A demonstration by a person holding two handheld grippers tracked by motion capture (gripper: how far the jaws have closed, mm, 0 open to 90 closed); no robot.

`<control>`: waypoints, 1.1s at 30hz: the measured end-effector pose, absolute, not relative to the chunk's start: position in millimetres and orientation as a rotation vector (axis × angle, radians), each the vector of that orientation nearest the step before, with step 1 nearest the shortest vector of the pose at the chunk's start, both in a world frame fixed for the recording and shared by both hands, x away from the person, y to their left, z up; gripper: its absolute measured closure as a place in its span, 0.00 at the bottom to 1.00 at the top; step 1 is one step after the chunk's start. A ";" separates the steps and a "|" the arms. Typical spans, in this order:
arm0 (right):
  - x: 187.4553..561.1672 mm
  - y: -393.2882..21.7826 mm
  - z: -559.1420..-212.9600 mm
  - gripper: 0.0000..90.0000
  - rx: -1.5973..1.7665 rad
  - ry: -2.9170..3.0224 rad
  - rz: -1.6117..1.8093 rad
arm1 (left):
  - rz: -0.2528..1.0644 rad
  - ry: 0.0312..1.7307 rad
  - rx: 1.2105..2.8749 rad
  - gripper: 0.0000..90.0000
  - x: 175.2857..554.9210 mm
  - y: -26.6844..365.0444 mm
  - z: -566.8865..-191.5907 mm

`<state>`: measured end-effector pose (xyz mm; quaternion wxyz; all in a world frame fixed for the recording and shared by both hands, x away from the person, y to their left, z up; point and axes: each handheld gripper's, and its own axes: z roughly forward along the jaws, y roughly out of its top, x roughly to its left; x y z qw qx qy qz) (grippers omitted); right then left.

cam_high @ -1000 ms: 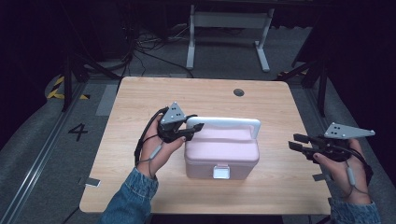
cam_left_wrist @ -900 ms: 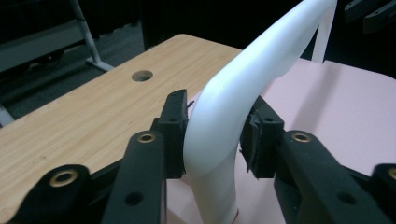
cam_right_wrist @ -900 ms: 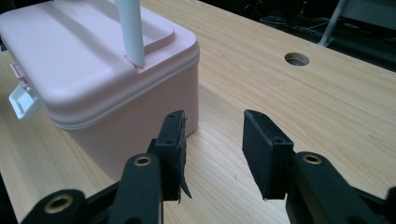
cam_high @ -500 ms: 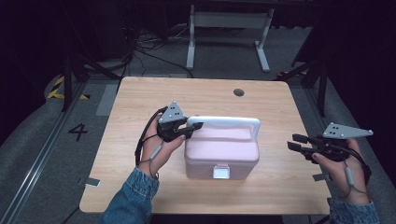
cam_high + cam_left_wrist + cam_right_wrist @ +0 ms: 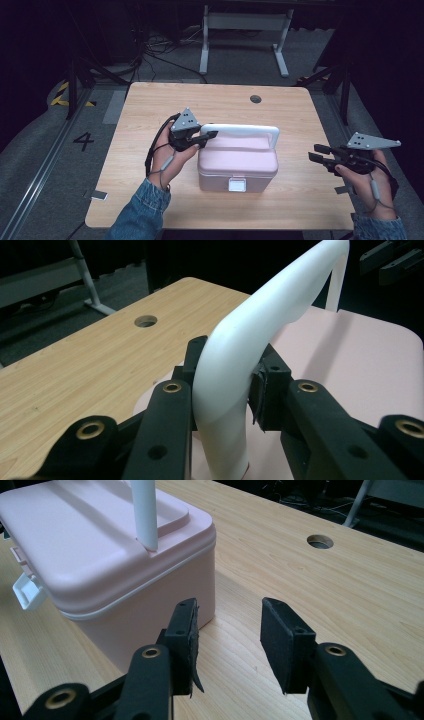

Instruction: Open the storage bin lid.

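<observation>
A pink lidded box [image 5: 237,162] with a white latch [image 5: 237,185] stands in the middle of the wooden table [image 5: 150,110]. Its white handle [image 5: 245,129] stands upright over the lid. My left gripper [image 5: 210,136] is shut on the handle's left corner. In the left gripper view the pads [image 5: 262,390] press on both sides of the handle [image 5: 240,350] at its bend. My right gripper [image 5: 317,152] hovers open to the right of the box, a short way off. In the right gripper view its jaws [image 5: 227,630] stand apart with only bare table between them, beside the box's corner [image 5: 100,555].
A round cable hole [image 5: 256,99] sits near the table's far edge. A white stand [image 5: 245,35] rises on the floor beyond the table. Bare wood lies to the left of and behind the box. Grey tape pieces [image 5: 98,195] mark the table's front corners.
My left gripper's jaws have drawn in onto the handle's left corner. Both hands and the box stay where they were.
</observation>
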<state>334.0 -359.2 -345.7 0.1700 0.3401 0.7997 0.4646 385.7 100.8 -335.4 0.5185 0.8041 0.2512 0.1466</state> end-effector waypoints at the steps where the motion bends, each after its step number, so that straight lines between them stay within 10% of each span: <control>1: 334.0 -359.7 -345.7 0.66 0.968 2.272 1.323 | 0.348 0.606 1.924 0.82 385.9 100.6 -334.2; 33: 334.1 -349.3 -343.8 0.67 0.929 2.287 1.406 | 0.299 0.662 1.923 0.82 421.3 101.8 -305.1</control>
